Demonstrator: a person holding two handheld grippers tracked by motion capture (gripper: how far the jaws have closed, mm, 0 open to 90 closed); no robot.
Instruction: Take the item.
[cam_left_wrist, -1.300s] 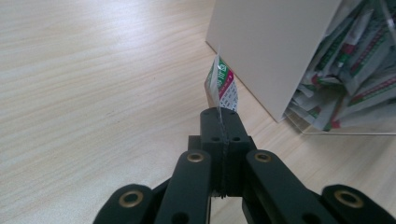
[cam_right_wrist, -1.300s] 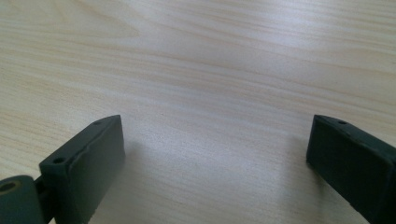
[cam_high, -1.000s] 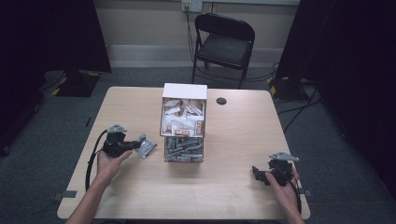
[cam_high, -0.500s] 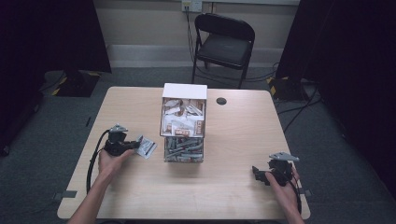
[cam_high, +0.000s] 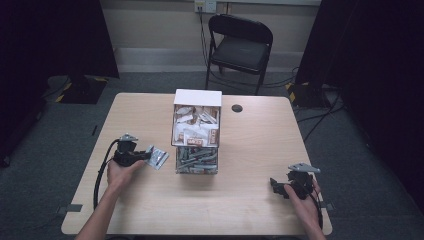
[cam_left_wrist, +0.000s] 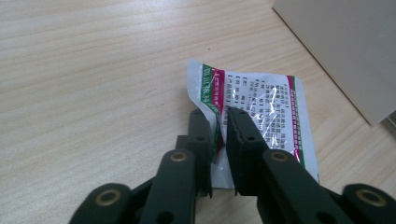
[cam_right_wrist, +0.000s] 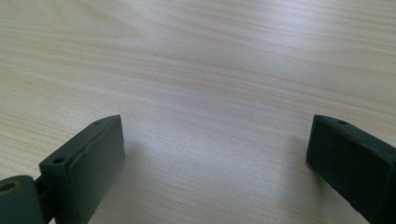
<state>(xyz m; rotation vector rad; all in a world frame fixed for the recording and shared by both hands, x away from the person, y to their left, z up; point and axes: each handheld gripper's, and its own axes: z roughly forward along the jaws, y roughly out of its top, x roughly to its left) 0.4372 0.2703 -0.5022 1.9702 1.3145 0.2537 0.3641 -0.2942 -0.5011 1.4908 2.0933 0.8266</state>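
Wooden bench (cam_high: 250, 165) carries, near its centre, a two-tier clear display box (cam_high: 196, 132) with a white back panel: the upper tier holds white sachets with brown print, the lower tier holds silvery-green packets. A small black round disc (cam_high: 237, 108) lies on the bench just right of the box's top. A black folding chair (cam_high: 240, 47) stands on the floor beyond the far edge. Left tongs (cam_high: 146, 156) sit left of the box, held in the person's left hand, pointing toward the box's lower tier. Foil sachet (cam_left_wrist: 261, 112), white and silver with green and magenta borders and fine printed text, lies at the tips of the left tongs, between them and the box, near the box wall but apart from it. In the left gripper view its near-left edge stands up between the two jaws, the rest lying flat on the bench. The jaws have just been opening, and a narrow gap shows on each side of the sachet edge, so the pads no longer press it. Right tongs (cam_high: 274, 184) rest low at the near right corner of the bench, well apart from the box, jaws spread wide with bare wood between them.
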